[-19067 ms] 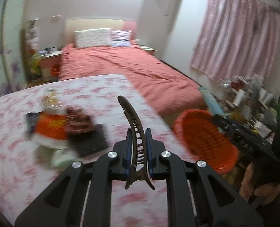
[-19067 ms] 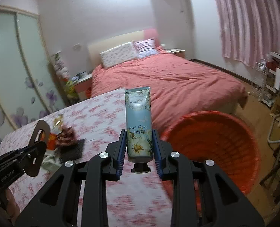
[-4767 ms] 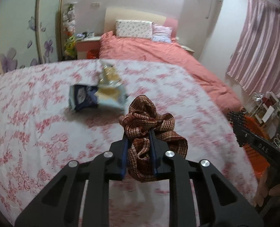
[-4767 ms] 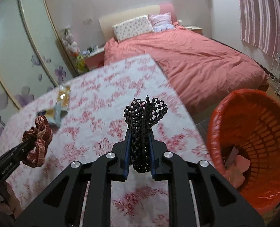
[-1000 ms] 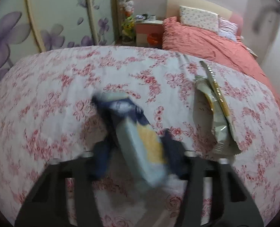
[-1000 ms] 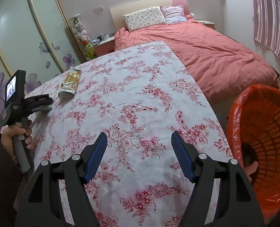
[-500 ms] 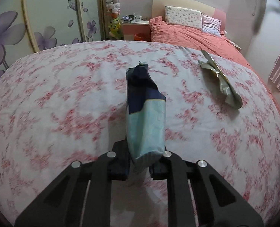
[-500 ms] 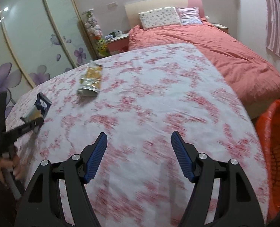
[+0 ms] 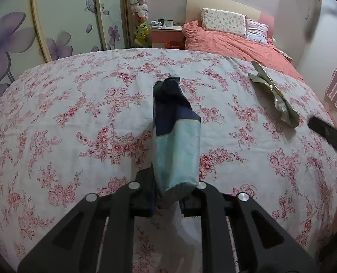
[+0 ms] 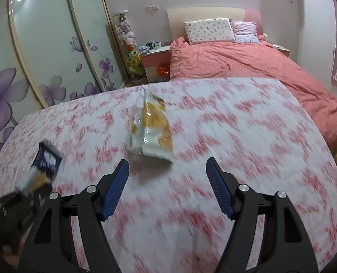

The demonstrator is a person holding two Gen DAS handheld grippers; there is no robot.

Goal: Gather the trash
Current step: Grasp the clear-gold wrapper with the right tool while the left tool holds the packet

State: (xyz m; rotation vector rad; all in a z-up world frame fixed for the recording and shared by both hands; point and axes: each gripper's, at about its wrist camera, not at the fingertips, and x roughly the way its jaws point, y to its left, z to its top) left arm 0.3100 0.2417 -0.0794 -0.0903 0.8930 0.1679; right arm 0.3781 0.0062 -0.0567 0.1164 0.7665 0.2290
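At the bottom centre of the left wrist view, the left hand-held gripper (image 9: pixel 168 201) was clamped narrowly on the lower end of a dark-blue and pale-blue snack packet (image 9: pixel 176 136), which stood up from the jaws above the flowered cloth of the bench (image 9: pixel 54 113); those jaws had just been closing, with the packet between them. In the right wrist view the same packet (image 10: pixel 46 159) showed small and blurred at the lower left of the frame. The right hand-held gripper (image 10: pixel 167 186) stood wide with nothing between its blue pads (image 10: pixel 114 188), low in its own frame over the cloth. Just beyond its fingertips, a little left of centre, lay a yellow and white crinkled wrapper (image 10: pixel 151 129), flat on the bench; in the left wrist view the same wrapper (image 9: pixel 273 95) lay at the upper right, well apart from the held packet. Farther off, at the top of both frames, were the bed (image 10: pixel 248 66) with its coral cover and the wardrobe doors (image 10: pixel 43 45) painted with purple flowers. The step in hand seemed to be the last pick-ups: one piece held, one left lying. The next move would likely call for the right jaws to straddle the wrapper and pinch a raised edge, since it lay thin and flat, before both pieces were carried to a bin, which neither frame clearly showed.
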